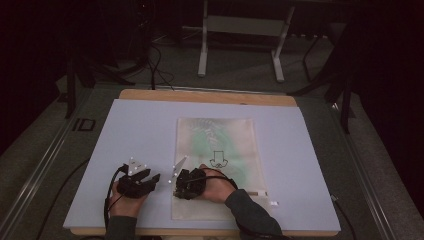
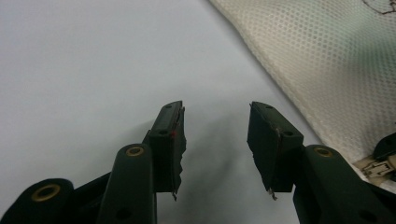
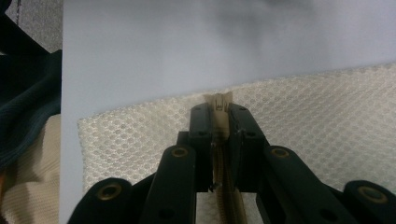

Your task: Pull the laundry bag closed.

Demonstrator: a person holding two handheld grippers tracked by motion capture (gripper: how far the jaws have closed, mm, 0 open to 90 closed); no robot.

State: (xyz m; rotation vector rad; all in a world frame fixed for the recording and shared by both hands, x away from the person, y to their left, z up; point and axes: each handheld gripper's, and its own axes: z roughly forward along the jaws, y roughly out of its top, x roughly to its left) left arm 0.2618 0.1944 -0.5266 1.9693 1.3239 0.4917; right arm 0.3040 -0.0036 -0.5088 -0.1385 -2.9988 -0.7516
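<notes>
A cream mesh bag (image 1: 215, 135) lies flat on the pale mat (image 1: 125, 140), with a small black drawing (image 1: 218, 159) on its front. My right gripper (image 1: 176, 189) lies over the bag's near left corner and points left. In the right gripper view, that gripper (image 3: 219, 114) is shut on the beige zipper pull (image 3: 218, 100), and the zipper tape (image 3: 225, 196) runs back between the jaws. My left gripper (image 1: 151, 177) rests on the mat just left of the bag. In the left gripper view it (image 2: 217, 135) stands open on bare mat, with the mesh bag (image 2: 327, 60) at its right.
The mat covers a wooden table (image 1: 205, 96) whose edge shows at the back. A small white tag (image 1: 273, 203) lies by the bag's near right corner. White frame legs (image 1: 202, 50) stand on the floor beyond the table.
</notes>
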